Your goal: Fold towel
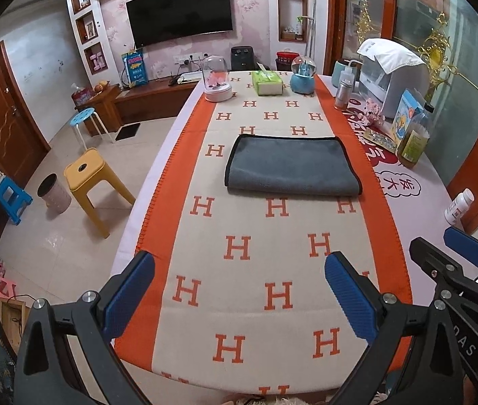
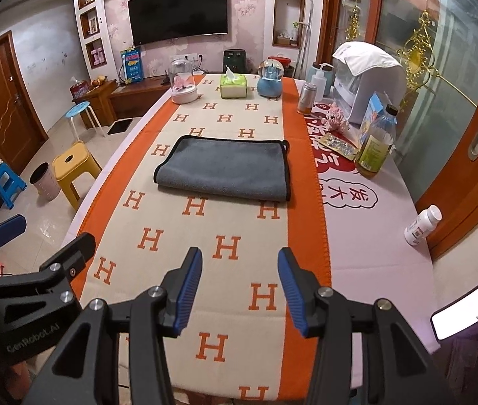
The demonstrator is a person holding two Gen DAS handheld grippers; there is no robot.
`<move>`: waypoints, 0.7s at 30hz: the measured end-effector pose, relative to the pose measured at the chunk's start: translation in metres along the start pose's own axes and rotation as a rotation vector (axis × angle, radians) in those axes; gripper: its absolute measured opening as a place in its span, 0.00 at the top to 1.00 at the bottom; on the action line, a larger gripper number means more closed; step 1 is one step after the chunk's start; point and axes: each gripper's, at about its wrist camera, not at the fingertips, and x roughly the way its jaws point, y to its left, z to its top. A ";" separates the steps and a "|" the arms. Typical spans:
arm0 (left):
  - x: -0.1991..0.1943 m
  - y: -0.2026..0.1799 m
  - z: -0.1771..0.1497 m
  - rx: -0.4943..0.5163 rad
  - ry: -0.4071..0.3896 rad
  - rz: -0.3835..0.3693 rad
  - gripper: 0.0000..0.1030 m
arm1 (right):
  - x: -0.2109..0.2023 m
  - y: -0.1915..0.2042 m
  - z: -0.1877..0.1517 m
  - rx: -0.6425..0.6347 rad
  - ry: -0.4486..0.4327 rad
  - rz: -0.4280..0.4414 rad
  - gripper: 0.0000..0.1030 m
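Note:
A grey towel with black edging lies folded in half on the orange and cream H-pattern cloth, its fold toward me. It also shows in the right wrist view. My left gripper is open and empty, held well back from the towel over the near part of the cloth. My right gripper is open and empty, also near the table's front edge. Each gripper shows at the edge of the other's view: the right gripper, the left gripper.
At the far end stand a glass dome, a tissue box and a snow globe. Along the right side are an oil bottle, a white appliance, a pill bottle and a lit phone. Stools stand left.

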 end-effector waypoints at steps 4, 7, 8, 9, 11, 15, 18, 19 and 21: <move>0.003 -0.004 -0.002 0.027 0.004 -0.014 0.03 | 0.002 0.000 0.001 0.006 0.007 0.003 0.54; 0.005 -0.004 -0.002 0.033 0.005 -0.022 0.03 | 0.003 -0.001 0.002 0.008 0.008 0.002 0.54; 0.004 -0.003 -0.002 0.034 0.005 -0.024 0.03 | 0.004 -0.001 0.002 0.011 0.011 0.003 0.54; 0.004 -0.003 -0.003 0.035 0.005 -0.026 0.03 | 0.005 0.000 0.002 0.013 0.014 0.004 0.54; 0.005 -0.002 -0.002 0.035 0.007 -0.030 0.03 | 0.006 0.000 0.003 0.016 0.019 0.004 0.54; 0.006 -0.001 -0.001 0.038 0.013 -0.035 0.03 | 0.006 0.000 0.003 0.017 0.014 0.000 0.54; 0.008 0.000 -0.001 0.039 0.019 -0.041 0.03 | 0.006 0.000 0.003 0.019 0.015 0.000 0.54; 0.008 0.001 -0.001 0.038 0.019 -0.043 0.03 | 0.006 0.000 0.003 0.021 0.016 0.000 0.54; 0.009 0.001 -0.001 0.038 0.018 -0.046 0.03 | 0.006 0.000 0.003 0.023 0.018 -0.001 0.54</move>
